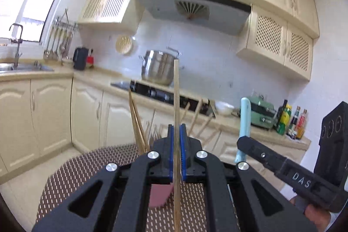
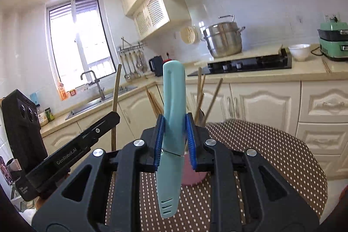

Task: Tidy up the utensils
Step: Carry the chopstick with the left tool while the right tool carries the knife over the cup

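My left gripper (image 1: 176, 140) is shut on a wooden chopstick (image 1: 176, 101) that stands upright through its blue pads. My right gripper (image 2: 174, 136) is shut on a light blue sheathed knife (image 2: 173, 114), handle up, sheath hanging below the pads. A pink utensil holder (image 2: 193, 173) stands on the table just behind both grippers, with several wooden chopsticks (image 2: 201, 97) sticking out of it; these chopsticks (image 1: 137, 119) and the holder (image 1: 159, 195) also show in the left wrist view. The knife (image 1: 244, 123) and right gripper (image 1: 256, 149) appear at the right of that view.
A round table with a brown dotted mat (image 2: 261, 156) lies under both grippers. Beyond it runs a cream kitchen counter (image 2: 261, 73) with a black hob (image 2: 245, 64), a steel pot (image 2: 224, 40), a white bowl (image 2: 300, 51), a green appliance (image 2: 332, 42) and a sink (image 2: 97, 101).
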Motion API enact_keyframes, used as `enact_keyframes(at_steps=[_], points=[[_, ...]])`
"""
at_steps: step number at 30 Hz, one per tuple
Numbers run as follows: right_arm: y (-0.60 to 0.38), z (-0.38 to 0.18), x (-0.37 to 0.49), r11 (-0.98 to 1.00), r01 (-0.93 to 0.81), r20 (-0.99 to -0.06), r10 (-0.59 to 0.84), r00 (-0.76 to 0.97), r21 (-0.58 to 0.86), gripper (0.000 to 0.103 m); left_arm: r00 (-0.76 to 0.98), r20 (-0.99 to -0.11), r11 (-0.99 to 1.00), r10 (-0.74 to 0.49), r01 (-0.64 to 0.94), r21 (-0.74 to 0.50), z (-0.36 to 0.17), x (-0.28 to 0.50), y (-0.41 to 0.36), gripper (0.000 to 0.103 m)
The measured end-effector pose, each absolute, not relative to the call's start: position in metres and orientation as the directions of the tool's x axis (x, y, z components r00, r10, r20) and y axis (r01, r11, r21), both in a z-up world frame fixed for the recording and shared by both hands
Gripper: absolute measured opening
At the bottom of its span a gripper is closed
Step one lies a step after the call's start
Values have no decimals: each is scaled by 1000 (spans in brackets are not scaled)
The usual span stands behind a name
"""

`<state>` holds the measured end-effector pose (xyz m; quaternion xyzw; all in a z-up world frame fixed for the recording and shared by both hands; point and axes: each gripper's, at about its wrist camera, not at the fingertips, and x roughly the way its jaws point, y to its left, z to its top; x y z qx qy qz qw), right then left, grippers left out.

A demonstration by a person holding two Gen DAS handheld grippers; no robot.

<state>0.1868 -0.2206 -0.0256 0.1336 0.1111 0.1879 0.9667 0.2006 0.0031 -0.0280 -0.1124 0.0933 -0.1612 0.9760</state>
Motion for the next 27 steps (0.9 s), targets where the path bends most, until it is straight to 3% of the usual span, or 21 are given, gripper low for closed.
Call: enact_keyframes(at_steps=[12, 27], points=[[-196, -16, 243, 893, -360, -30, 382, 924, 272, 21, 964, 48, 942, -261, 265, -204, -5, 246, -2, 5], [-189, -39, 279, 921, -335, -6, 343, 939, 198, 20, 976, 107, 949, -191, 212, -234, -13, 299, 1, 6]])
